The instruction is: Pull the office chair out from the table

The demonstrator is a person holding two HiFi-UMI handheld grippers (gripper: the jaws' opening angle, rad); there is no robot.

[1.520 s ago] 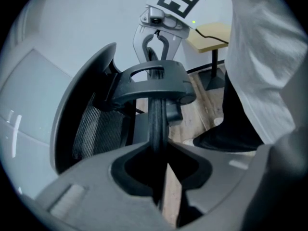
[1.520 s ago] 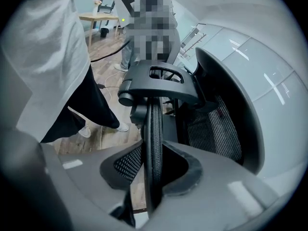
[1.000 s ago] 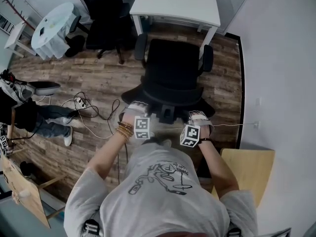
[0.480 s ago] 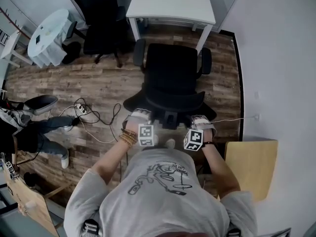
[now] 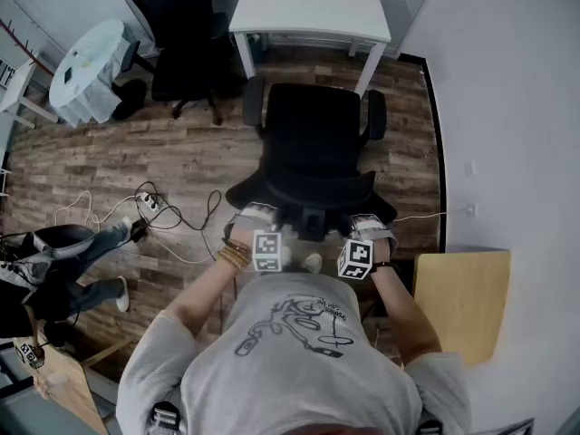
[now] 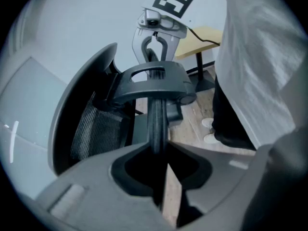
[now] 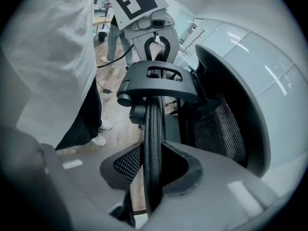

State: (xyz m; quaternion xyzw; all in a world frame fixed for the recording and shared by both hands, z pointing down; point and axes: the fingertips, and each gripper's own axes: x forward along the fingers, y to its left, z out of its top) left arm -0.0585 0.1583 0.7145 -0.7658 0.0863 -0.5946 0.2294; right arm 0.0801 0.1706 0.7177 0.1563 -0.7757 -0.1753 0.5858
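Closest to the head camera is the person's grey printed T-shirt [image 5: 290,361], with both forearms stretched forward. The left gripper [image 6: 159,150] is clenched on the thin mesh-covered top rim [image 6: 156,121] of the backrest, the rim pinched between its jaws. The right gripper [image 7: 153,153] grips the same rim further along. Between the two sits a dark plastic bracket [image 7: 161,83] at the middle of the backrest. The black office chair [image 5: 313,143] stands on the wooden plank floor [image 5: 163,152] with its back to the person. Its seat lies clear in front of the white table [image 5: 313,7], and the armrests end near the table legs. Loose cables [image 5: 172,211] trail left of it, and a second black chair [image 5: 181,34] stands beside the table.
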